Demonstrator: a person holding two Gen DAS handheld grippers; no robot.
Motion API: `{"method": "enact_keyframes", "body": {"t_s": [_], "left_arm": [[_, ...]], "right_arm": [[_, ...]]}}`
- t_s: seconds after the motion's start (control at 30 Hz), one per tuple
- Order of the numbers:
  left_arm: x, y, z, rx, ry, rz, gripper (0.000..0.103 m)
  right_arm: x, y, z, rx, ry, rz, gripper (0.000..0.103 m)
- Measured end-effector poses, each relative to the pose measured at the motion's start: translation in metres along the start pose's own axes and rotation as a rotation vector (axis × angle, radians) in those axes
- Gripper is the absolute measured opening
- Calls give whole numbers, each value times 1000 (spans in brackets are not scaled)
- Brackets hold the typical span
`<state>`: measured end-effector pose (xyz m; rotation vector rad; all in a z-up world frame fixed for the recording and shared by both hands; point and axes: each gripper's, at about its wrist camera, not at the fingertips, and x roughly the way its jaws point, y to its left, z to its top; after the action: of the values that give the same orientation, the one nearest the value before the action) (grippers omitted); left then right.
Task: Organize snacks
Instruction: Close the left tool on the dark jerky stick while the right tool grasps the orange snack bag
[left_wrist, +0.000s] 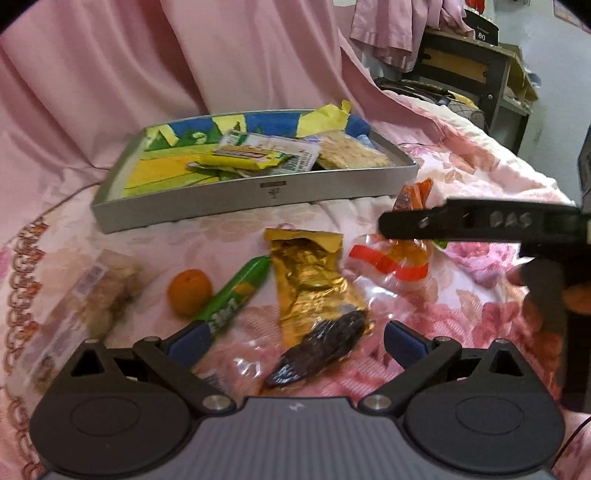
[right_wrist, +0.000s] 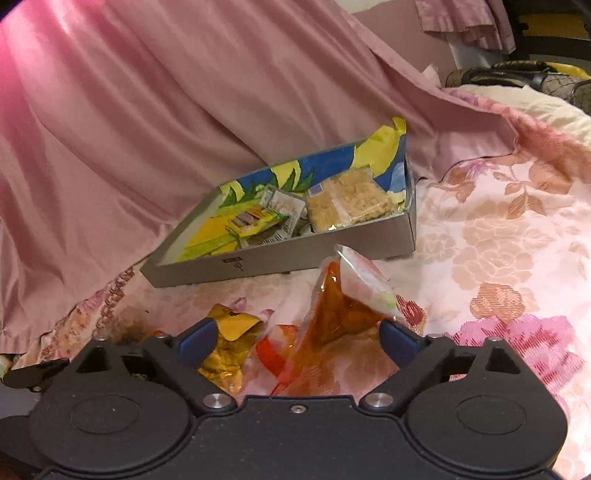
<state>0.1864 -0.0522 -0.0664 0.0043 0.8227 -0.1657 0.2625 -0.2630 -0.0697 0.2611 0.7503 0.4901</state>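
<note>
A crinkled clear-and-orange plastic snack bag (right_wrist: 332, 317) stands between the spread fingers of the right tool (right_wrist: 297, 338), just short of the grey rectangular tray (right_wrist: 280, 260) on the floral bedspread (right_wrist: 498, 236). The left tool (left_wrist: 293, 338), fingers apart, hangs over a gold foil wrapper (left_wrist: 310, 280), beside a green tube (left_wrist: 236, 295) and a small orange fruit (left_wrist: 189, 291)

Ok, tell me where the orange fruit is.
In the left wrist view, the orange fruit lies on the floral bedspread, left of the green tube and in front of the grey tray.
</note>
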Motion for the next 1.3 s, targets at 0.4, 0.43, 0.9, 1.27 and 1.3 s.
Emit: {"method": "enact_keyframes", "body": {"t_s": [0.4,0.43,0.9,1.27,1.3], "left_arm": [[32,-1,21,-88,38,-30,69],[34,0,23,-98,40,-29,69],[46,17,36,-253,89,-120,83],[28,6,16,-87,110,-131,90],[26,5,13,-67,111,-129,90]], "right_arm": [[20,-23,7,73,-3,-12,68],[20,-24,7,72,-3,-10,68],[29,-31,11,126,5,30,81],[30,-29,11,113,8,25,81],[30,-29,11,110,9,22,81]]}}
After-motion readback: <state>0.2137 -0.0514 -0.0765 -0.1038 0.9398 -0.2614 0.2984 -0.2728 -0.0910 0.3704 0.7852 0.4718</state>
